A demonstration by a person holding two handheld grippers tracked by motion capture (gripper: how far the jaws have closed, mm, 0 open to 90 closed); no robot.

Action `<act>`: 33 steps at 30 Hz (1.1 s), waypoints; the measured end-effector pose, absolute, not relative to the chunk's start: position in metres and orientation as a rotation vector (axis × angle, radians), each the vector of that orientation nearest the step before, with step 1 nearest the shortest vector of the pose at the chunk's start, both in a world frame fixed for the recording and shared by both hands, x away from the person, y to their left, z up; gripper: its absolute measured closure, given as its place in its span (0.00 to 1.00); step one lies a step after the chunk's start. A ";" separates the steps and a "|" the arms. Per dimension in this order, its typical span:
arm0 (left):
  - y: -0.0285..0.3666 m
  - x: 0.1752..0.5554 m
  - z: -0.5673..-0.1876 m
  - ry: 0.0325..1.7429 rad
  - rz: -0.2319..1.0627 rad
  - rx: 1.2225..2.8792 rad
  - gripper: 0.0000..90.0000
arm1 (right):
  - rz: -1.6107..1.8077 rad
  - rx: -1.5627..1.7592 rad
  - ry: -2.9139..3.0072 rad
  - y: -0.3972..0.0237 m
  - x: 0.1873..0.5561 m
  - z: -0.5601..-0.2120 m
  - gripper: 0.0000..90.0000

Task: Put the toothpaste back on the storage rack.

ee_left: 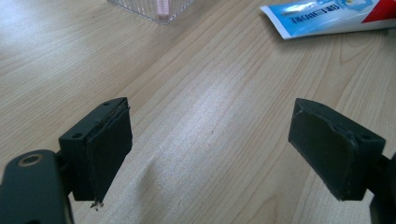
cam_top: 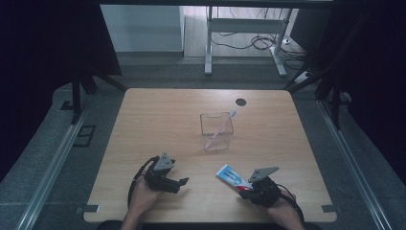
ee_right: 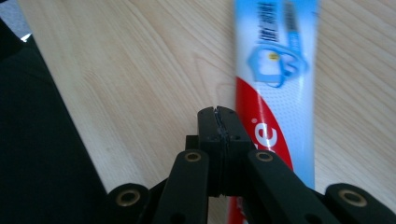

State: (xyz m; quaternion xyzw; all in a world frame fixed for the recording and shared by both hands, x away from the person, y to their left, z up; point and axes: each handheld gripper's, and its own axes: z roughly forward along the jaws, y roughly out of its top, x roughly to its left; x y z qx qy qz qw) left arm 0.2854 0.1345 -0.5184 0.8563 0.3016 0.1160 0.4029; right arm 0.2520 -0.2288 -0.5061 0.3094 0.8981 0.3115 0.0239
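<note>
Right claw together beside toothpaste tube; left claw apart; clear cup beyond.

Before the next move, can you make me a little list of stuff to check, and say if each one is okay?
1. Right gripper fingers shut with nothing between them: ok.
2. Toothpaste tube held by the right gripper: not ok, it lies flat on the table beside the shut fingers.
3. Left gripper open and empty: ok.
4. Clear cup upright: ok.
5. Pink toothbrush leaning inside the cup: ok.
6. Bare table between the tube and the cup: ok.
</note>
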 end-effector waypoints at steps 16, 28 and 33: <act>0.134 0.285 -0.519 0.759 0.293 2.168 0.15 | 0.895 0.934 2.734 -0.246 0.259 -0.478 0.82; 0.134 0.286 -0.520 0.754 0.291 2.175 0.15 | 0.696 0.917 2.795 -0.248 0.266 -0.482 0.60; 0.133 0.286 -0.520 0.752 0.292 2.177 0.15 | 0.642 0.905 2.830 -0.242 0.270 -0.487 0.55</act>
